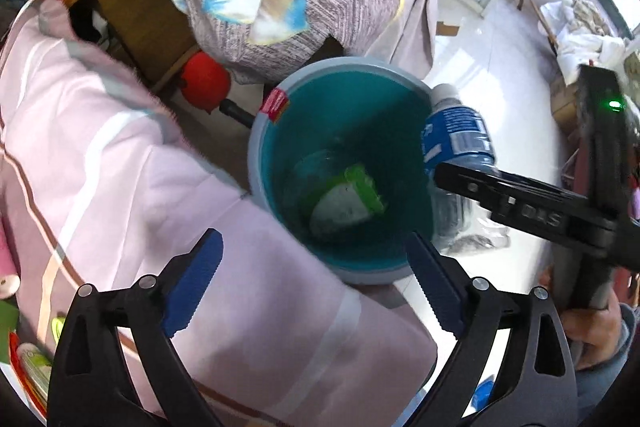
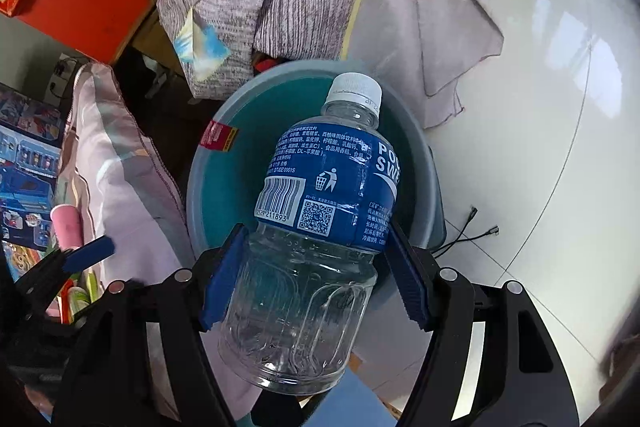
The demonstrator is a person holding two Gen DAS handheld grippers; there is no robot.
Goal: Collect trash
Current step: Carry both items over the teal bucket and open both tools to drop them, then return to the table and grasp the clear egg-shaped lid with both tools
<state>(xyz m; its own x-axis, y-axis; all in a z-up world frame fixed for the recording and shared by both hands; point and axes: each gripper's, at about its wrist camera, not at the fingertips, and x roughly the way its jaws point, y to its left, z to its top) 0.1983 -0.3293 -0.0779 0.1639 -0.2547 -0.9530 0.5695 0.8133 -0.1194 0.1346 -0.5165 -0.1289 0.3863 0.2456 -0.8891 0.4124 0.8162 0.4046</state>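
While the right gripper (image 2: 316,275) clamps an empty clear plastic bottle (image 2: 316,227) with blue label, white cap pointing over the teal trash bin (image 2: 224,187), the left gripper (image 1: 316,287) hangs wide open, holding nothing, just above the bin's near rim beside pink bedding (image 1: 120,187). Green-white wrapper (image 1: 344,199) lies inside the bin.

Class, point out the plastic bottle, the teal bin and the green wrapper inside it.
plastic bottle (image 2: 320,187): right wrist view, on its blue label.
teal bin (image 1: 256,131): left wrist view, on its left rim.
green wrapper (image 1: 360,183): left wrist view, on its green edge.
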